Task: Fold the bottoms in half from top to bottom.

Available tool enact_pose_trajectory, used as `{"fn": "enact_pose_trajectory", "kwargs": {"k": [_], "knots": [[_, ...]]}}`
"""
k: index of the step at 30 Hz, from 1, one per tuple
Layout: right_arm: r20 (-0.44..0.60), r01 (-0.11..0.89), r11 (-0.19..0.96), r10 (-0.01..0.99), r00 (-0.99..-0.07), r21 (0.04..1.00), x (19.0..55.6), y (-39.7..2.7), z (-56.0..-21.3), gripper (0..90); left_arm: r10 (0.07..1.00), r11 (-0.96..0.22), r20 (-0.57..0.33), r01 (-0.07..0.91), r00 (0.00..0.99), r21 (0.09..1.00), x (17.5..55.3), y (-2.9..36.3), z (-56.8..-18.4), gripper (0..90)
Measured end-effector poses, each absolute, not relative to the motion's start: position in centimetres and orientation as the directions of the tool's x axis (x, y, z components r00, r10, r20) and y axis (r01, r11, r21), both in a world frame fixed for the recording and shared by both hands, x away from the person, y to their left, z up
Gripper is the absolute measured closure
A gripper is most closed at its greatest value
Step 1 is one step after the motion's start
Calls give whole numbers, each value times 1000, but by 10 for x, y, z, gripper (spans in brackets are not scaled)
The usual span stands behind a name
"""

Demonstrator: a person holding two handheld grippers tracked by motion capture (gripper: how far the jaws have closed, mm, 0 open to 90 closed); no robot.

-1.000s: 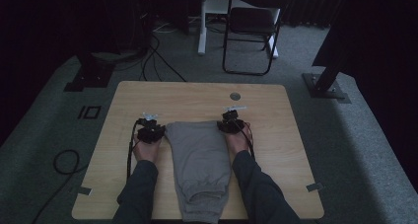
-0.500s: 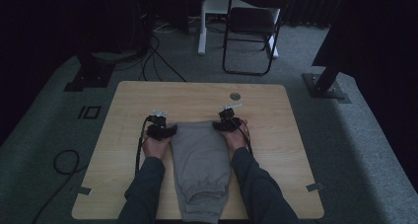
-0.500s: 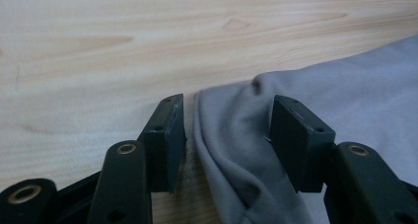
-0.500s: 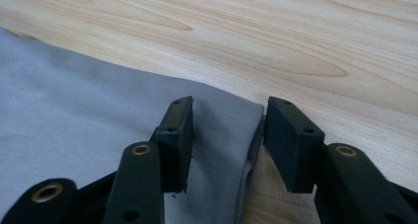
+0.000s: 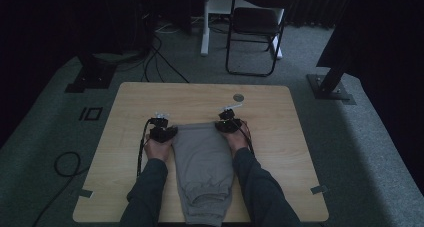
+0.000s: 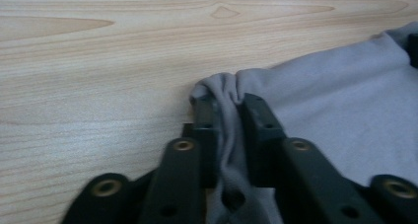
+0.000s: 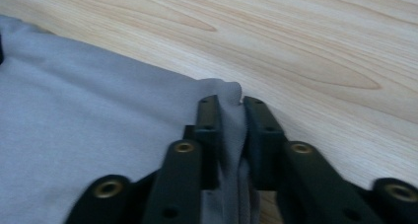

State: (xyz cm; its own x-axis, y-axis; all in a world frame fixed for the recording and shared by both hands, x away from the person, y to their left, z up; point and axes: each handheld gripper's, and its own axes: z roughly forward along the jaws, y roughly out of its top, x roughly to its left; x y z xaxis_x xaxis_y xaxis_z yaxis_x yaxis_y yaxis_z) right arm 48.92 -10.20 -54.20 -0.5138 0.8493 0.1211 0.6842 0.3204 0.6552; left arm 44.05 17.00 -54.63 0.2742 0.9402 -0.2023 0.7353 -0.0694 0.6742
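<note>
Pinching grey garment corners, left tongs just closed, right tongs likewise

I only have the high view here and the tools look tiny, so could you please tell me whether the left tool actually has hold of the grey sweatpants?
Observer: Yes. In the left gripper view the left tool has just been closing and now pinches a bunched fold of the grey sweatpants at their corner.
Operator: Thank you. And the right one?
Observer: The right tool has also just been closing; a fold of the far edge is pressed between its jaws.
Operator: Is the cloth lifted yet?
Observer: No. Beside both tools the fabric lies flat on the wooden table.
</note>
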Motion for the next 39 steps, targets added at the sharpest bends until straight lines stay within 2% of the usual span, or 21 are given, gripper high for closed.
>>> {"fn": "enact_pose_trajectory", "kwargs": {"k": [4, 13, 18, 24, 31, 34, 35, 36, 38, 39], "knots": [[95, 679, 331, 856, -508, 655, 491, -98, -540, 825, 936, -37, -239, 744, 260, 667, 440, 174, -546, 833], [85, 645, 320, 853, -514, 694, 489, -99, -530, 829, 939, -43, -214, 710, 269, 703, 438, 172, -533, 840], [78, 626, 313, 853, -515, 714, 489, -102, -521, 829, 936, -36, -214, 678, 281, 734, 437, 171, -520, 840], [77, 566, 282, 846, -527, 775, 483, -110, -495, 829, 927, -31, -206, 611, 314, 791, 431, 170, -491, 839], [55, 501, 300, 815, -577, 812, 455, -120, -484, 828, 910, -24, -212, 555, 357, 832, 399, 170, -477, 839], [65, 469, 296, 788, -612, 832, 424, -132, -478, 828, 892, -58, -190, 518, 411, 853, 361, 167, -471, 838], [65, 469, 296, 788, -612, 832, 424, -132, -478, 828, 892, -58, -190, 518, 411, 853, 361, 167, -471, 838], [63, 453, 301, 774, -631, 839, 409, -138, -478, 829, 882, -79, -174, 502, 438, 861, 342, 167, -472, 837], [67, 449, 307, 761, -646, 839, 395, -142, -481, 828, 875, -80, -180, 501, 450, 861, 332, 166, -474, 837], [69, 447, 309, 755, -652, 840, 388, -145, -484, 828, 869, -117, -156, 501, 470, 857, 316, 164, -478, 837]]}}
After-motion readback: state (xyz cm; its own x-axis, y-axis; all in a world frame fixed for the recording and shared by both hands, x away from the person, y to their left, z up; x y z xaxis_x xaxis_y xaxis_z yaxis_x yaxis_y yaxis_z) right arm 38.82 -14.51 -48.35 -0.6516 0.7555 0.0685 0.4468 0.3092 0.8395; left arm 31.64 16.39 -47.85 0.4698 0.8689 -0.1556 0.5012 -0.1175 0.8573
